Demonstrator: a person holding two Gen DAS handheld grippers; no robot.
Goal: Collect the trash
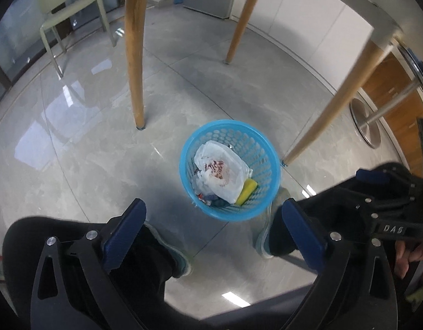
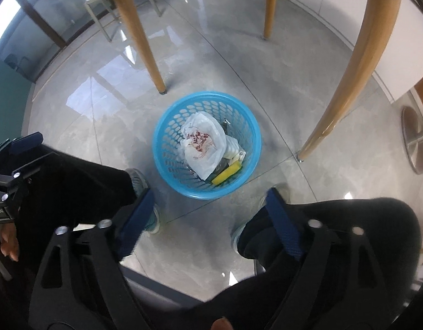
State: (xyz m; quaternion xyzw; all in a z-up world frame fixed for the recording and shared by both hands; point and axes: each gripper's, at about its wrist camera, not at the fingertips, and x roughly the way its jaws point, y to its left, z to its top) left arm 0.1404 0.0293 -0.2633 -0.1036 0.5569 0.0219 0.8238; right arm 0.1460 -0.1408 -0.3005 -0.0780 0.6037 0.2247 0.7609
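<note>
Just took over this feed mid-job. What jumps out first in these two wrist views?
The bright blue basket on the grey floor, between the wooden table legs and the seated person's shoes, draws the eye. Inside lie a white plastic bag with red print and a yellow item at its near edge. Both grippers, left gripper and right gripper, hang open and empty above it.

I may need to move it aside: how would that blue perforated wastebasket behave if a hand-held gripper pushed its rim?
The blue wastebasket looks like thin perforated plastic, so probably light and flexible. On the glossy tile floor it would likely slide. It holds only a white plastic bag and scraps, so a high push might tip it.
</note>
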